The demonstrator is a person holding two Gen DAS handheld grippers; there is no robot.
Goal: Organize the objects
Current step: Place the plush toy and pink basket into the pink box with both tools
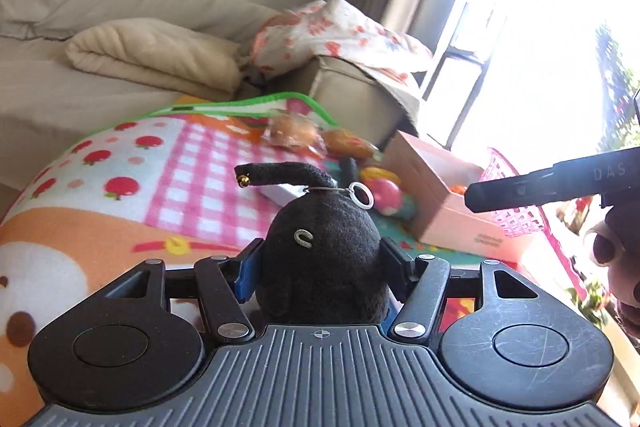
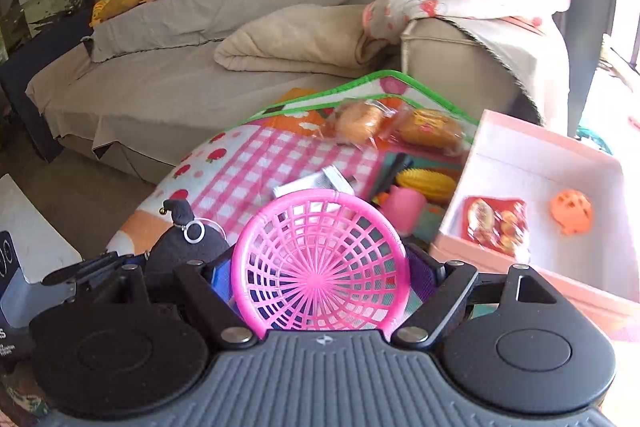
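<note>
Left hand-held gripper (image 1: 320, 263) is clamped on a black plush toy (image 1: 322, 251), one pad pressed into each side of its round body; the toy sits upright with a curved tail bearing a small gold bell and a metal key ring (image 1: 362, 195) on top. Right hand-held gripper (image 2: 326, 275) grips a pink plastic basket (image 2: 320, 259), tilted so its lattice bottom faces the camera, with a finger on each side of its rim.

Both are held above a colourful blanket (image 1: 160, 179) with pink checks and strawberries, edged in green. Toward the blanket's far edge lie two wrapped buns (image 2: 396, 125); nearer are a yellow ridged toy (image 2: 424, 183) and a pink toy (image 2: 404, 205). At the right edge sits an open pink box (image 2: 532, 163) holding an orange toy (image 2: 570, 211) and a red packet (image 2: 496, 223). A beige sofa (image 2: 180, 67) stands beyond.
</note>
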